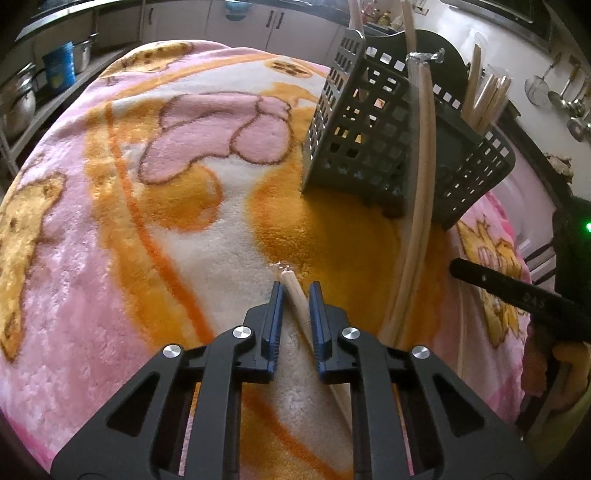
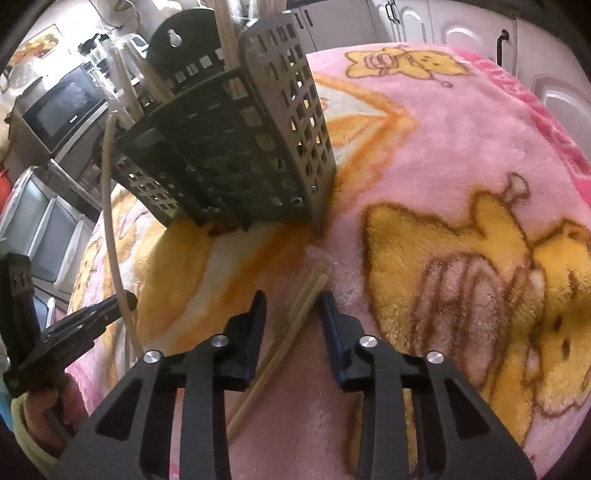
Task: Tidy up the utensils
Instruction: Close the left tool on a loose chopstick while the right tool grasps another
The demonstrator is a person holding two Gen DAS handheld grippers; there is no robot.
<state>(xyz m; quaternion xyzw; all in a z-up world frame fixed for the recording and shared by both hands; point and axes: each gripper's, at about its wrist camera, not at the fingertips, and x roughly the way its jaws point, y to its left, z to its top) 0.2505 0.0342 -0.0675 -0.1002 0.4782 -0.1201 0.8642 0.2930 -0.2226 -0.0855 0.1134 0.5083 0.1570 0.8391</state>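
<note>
A dark perforated utensil holder stands on the pink and orange blanket and holds several wooden chopsticks. It also shows in the right wrist view. My left gripper is open, its jaws either side of a wooden chopstick lying on the blanket. A long pair of wrapped chopsticks leans against the holder. My right gripper is open over a pair of chopsticks lying on the blanket. The left gripper shows at the left of the right wrist view.
Kitchen cabinets line the far side. Metal pots stand on a shelf at left. Ladles hang on the wall at right. A microwave sits at left in the right wrist view. The right gripper's finger reaches in at right.
</note>
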